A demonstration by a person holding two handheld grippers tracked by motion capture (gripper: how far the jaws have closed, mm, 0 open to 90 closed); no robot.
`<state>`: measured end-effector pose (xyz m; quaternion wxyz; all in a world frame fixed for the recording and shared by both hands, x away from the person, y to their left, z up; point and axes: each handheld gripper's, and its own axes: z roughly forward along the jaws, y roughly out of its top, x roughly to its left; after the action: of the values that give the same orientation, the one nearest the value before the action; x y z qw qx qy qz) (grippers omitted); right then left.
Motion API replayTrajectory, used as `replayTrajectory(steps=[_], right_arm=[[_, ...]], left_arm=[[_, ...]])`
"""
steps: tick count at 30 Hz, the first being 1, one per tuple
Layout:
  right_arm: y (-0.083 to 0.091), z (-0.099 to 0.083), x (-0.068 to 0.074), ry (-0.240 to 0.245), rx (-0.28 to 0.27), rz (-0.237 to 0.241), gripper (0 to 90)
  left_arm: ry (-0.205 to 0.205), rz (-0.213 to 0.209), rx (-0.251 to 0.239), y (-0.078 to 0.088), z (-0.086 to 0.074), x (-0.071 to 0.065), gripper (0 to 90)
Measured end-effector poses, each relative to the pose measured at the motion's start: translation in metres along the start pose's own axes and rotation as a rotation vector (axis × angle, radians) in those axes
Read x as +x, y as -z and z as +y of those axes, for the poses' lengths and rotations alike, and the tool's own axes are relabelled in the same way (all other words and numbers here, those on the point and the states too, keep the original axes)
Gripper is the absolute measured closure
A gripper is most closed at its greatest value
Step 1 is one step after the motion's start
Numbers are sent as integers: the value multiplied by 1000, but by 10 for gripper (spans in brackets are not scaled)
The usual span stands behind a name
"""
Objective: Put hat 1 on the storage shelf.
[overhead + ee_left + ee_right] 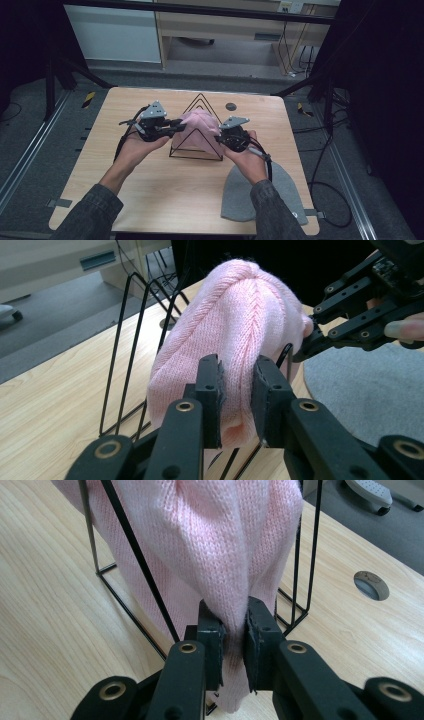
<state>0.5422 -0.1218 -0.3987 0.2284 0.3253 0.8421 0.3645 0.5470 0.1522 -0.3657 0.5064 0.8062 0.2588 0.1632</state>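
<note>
pink knit hat (199,129) | draped over black wire rack (196,150) on surface (150,195) | left tongs (239,390) and right tongs (234,630) each pinch its hem, probably stretching it to seat over the frame

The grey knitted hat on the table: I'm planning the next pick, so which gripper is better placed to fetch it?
Probably the right gripper: the grey knitted hat lies on its side. It and the left gripper both pinch the pink knitted hat on the black wire rack.
</note>
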Motion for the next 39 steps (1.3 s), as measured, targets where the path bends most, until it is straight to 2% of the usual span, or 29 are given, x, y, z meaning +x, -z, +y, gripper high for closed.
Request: replayTrajectory(steps=[7, 12, 15, 17, 18, 21, 22, 23, 30, 31, 32, 35, 39], right_arm=[[-3, -6, 0, -9, 10, 4, 783], [-1, -8, 1, -22, 15, 0, 618], [4, -9, 2, -34, 13, -4, 550], [7, -10, 1, -34, 10, -8, 524], [12, -11, 1, -46, 5, -22, 456], [19, -14, 1, -48, 9, -40, 370], [19, -14, 1, -48, 9, -40, 370], [25, -17, 1, -45, 3, -52, 342], [38, -32, -4, -63, 11, -68, 277], [41, -37, -7, -64, 18, -78, 269], [42, -39, -8, -69, 22, -80, 266], [46, -47, -14, -82, 30, -85, 246], [50, -58, -23, -101, 63, -97, 221]], left_arm=[[-2, -11, -2, -2, -4, -5, 733], [1, -9, -21, 0, -2, -7, 659], [12, -12, -42, 2, 1, -9, 617], [10, -12, -42, 3, 1, -10, 598], [2, -6, -36, 4, 2, -13, 582], [-2, 0, -33, 7, 2, -15, 527], [-3, 9, -29, 8, 2, -17, 527], [2, 20, -23, 12, 1, -18, 469], [9, 50, -30, 27, -8, -23, 285], [31, 52, -32, 31, -13, -24, 264], [39, 54, -29, 32, -15, -25, 247], [30, 61, -21, 37, -23, -31, 217], [28, 48, 4, 39, -31, -37, 177]])
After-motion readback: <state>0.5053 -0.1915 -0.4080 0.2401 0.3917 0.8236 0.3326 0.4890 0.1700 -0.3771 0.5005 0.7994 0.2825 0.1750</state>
